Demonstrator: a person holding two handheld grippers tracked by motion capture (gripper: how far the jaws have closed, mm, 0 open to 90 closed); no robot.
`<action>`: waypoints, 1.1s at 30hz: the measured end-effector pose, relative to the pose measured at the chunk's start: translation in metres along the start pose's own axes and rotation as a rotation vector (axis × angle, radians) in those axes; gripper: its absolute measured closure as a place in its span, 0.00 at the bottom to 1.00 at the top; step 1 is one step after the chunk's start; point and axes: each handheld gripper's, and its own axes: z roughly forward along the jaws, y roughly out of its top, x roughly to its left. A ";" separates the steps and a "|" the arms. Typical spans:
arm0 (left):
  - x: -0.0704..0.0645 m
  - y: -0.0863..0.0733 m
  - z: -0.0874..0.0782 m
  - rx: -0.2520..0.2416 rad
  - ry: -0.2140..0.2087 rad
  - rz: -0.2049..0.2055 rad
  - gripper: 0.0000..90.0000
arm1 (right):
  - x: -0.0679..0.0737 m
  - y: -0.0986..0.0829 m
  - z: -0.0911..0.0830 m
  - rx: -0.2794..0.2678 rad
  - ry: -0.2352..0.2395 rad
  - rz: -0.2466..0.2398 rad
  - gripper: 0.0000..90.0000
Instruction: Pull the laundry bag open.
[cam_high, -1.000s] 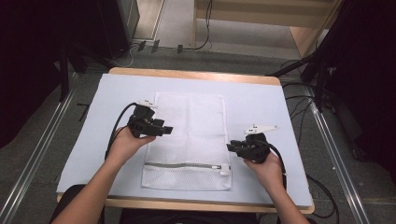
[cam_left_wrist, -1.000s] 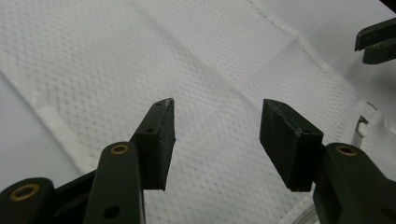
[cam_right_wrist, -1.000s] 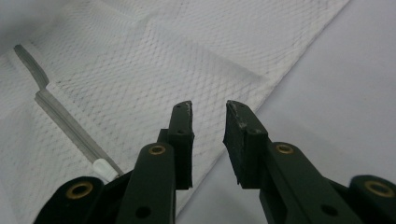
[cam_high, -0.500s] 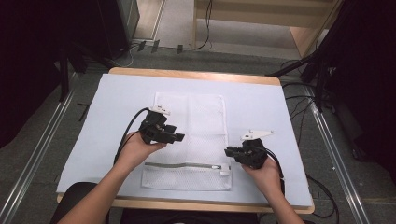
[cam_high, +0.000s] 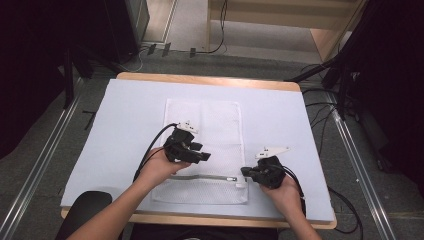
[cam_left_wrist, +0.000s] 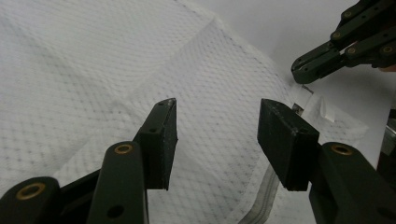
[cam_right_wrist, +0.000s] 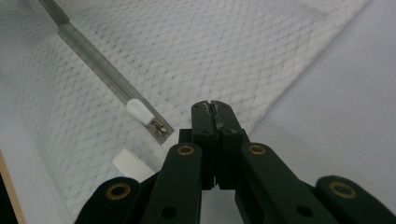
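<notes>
A white mesh laundry bag (cam_high: 205, 130) lies flat on the pale table cover, its grey zipper (cam_high: 200, 177) running across near the front end. The white zipper pull (cam_right_wrist: 139, 111) sits at the zipper's right end. My left gripper (cam_high: 204, 156) hovers over the bag just above the zipper, open, with only mesh showing between the fingers in the left gripper view (cam_left_wrist: 217, 121). My right gripper (cam_high: 244, 171) is at the bag's right edge by the pull. It is shut (cam_right_wrist: 215, 106), with nothing visible between its fingers, and its tips rest over the bag's hem.
A pale cover (cam_high: 125, 125) spreads over the wooden table (cam_high: 210, 80). A small ribbed white tab (cam_right_wrist: 127, 163) sticks out of the bag below the pull. Cables trail from both grippers. Metal rails and dark gear flank the table.
My left gripper has moved right and toward the front, from the bag's left edge to over the mesh near the zipper. My right gripper has shifted slightly left toward the zipper pull.
</notes>
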 end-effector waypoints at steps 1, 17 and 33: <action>-0.003 0.000 0.003 0.005 -0.005 0.008 0.54 | 0.002 -0.001 -0.001 0.000 0.006 0.000 1.00; -0.019 0.003 0.021 0.028 -0.060 0.029 0.58 | 0.007 -0.008 0.004 0.036 0.018 -0.046 1.00; -0.043 -0.004 0.045 0.099 -0.124 0.059 0.82 | 0.007 -0.012 0.006 0.003 0.025 -0.111 1.00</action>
